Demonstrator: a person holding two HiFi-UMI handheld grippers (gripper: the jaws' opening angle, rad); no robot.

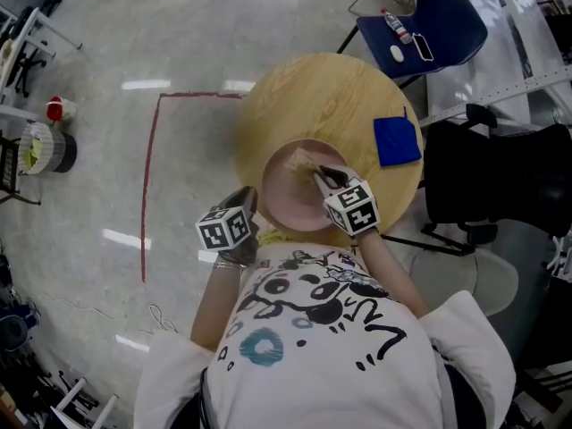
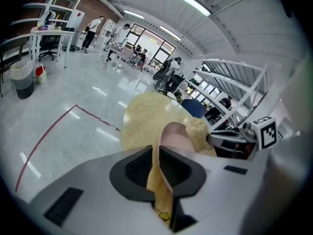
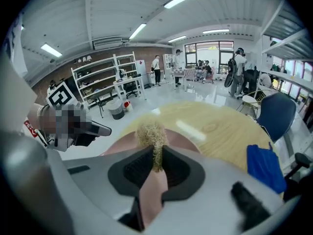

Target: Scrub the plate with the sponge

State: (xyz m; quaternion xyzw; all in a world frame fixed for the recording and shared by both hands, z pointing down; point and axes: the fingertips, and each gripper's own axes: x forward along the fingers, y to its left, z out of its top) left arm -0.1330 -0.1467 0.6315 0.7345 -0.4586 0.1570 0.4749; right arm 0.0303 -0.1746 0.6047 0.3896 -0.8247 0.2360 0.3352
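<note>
In the head view the near rim of the plate (image 1: 288, 195) lies hidden under the right gripper (image 1: 322, 177) and its marker cube (image 1: 352, 207). The sponge (image 1: 304, 159) shows only as a pale blur. The left gripper (image 1: 247, 200) covers its own jaws there. The small things (image 1: 407, 38) on the blue chair (image 1: 451, 16) are too small to name.

A round wooden table (image 1: 331, 96) stands on a glossy grey floor (image 1: 179, 43); a blue cloth (image 1: 397, 140) lies flat near the table's right edge, and a red tape line (image 1: 150, 177) runs left of the table
</note>
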